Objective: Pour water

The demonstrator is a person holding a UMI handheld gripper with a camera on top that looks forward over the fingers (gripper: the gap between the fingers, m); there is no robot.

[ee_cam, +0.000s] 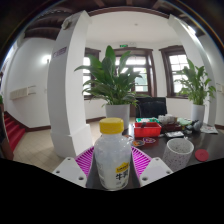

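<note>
A translucent white bottle (112,160) with a yellow cap and a yellow-and-white label stands upright between my gripper's fingers (85,161). My gripper (112,170) is shut on the bottle, the magenta pads pressing its sides. A clear ribbed plastic cup (179,152) stands on the dark table (165,172) to the right, a little beyond the fingers. The bottle's base is hidden below the view.
Further back on the table are a red box (147,130), a black monitor (152,107), a small red lid (203,155) and other small items. Potted plants (117,80) stand behind, by windows. A white pillar (68,90) is to the left.
</note>
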